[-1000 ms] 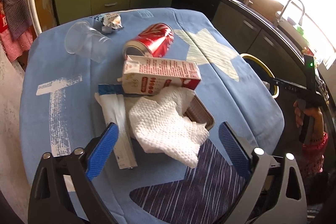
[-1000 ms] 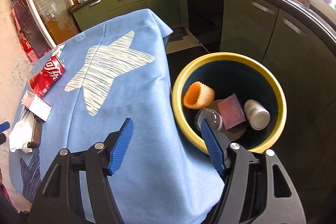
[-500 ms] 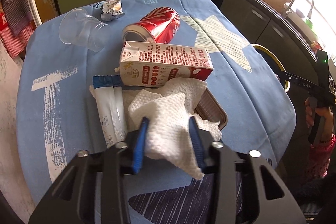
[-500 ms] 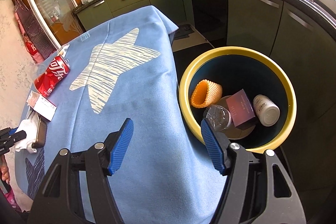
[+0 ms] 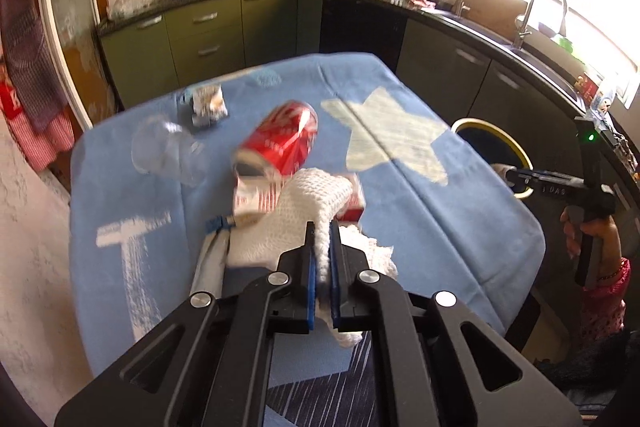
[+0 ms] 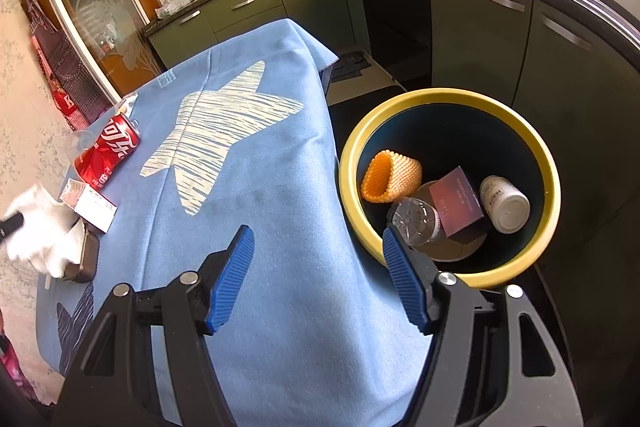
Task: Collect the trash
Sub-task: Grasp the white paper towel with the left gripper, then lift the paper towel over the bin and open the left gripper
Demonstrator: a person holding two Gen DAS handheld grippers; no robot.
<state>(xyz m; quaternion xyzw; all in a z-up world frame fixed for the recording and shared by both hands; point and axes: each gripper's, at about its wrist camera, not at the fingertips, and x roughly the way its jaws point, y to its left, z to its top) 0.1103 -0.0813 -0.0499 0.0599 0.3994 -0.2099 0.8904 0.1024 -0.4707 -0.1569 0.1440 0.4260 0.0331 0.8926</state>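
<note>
White crumpled paper towel [image 5: 308,203] pinched between the blue pads of the left claw [image 5: 323,231], clenched on it after just closing, angled steeply down over the blue star-patterned cloth on the counter [image 5: 460,219]. Beneath and beyond the towel: red-and-white milk carton [image 5: 256,197], red soda can on its side [image 5: 280,145], clear plastic cup [image 5: 168,151]. Right claw [image 6: 316,239] released, nothing between its pads, tilted down between cloth edge and yellow-rimmed bin [image 6: 552,167], gripped by a hand in a pink sleeve [image 5: 596,231].
</note>
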